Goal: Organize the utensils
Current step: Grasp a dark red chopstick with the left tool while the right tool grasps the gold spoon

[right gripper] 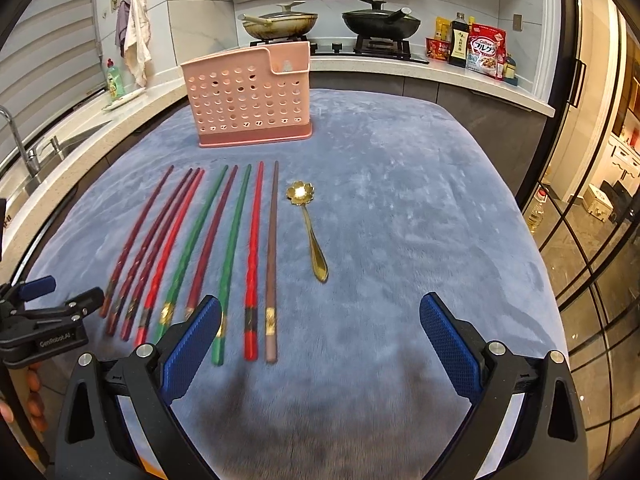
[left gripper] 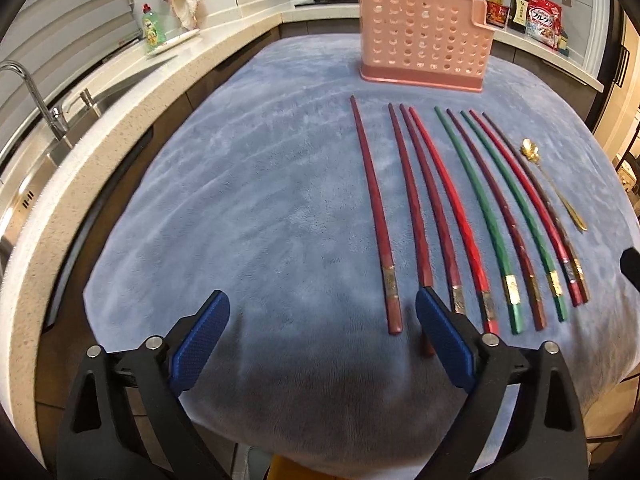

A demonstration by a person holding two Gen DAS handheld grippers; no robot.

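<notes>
Several red, maroon, green and brown chopsticks (left gripper: 460,216) lie side by side on a blue cloth (left gripper: 240,208), also in the right wrist view (right gripper: 208,248). A gold flower-bowl spoon (right gripper: 310,232) lies right of them; it also shows in the left wrist view (left gripper: 554,184). A pink perforated utensil holder (left gripper: 424,36) stands upright behind them, and in the right wrist view (right gripper: 248,96). My left gripper (left gripper: 322,312) is open and empty near the leftmost chopstick ends. My right gripper (right gripper: 320,320) is open and empty just before the chopstick handles and the spoon.
A counter with sink and tap (left gripper: 36,100) runs along the left, with a green soap bottle (left gripper: 152,26). Two pans (right gripper: 380,20) sit on the stove behind; bottles and a cereal bag (right gripper: 486,54) stand at the back right. My left gripper shows at the far left (right gripper: 44,312).
</notes>
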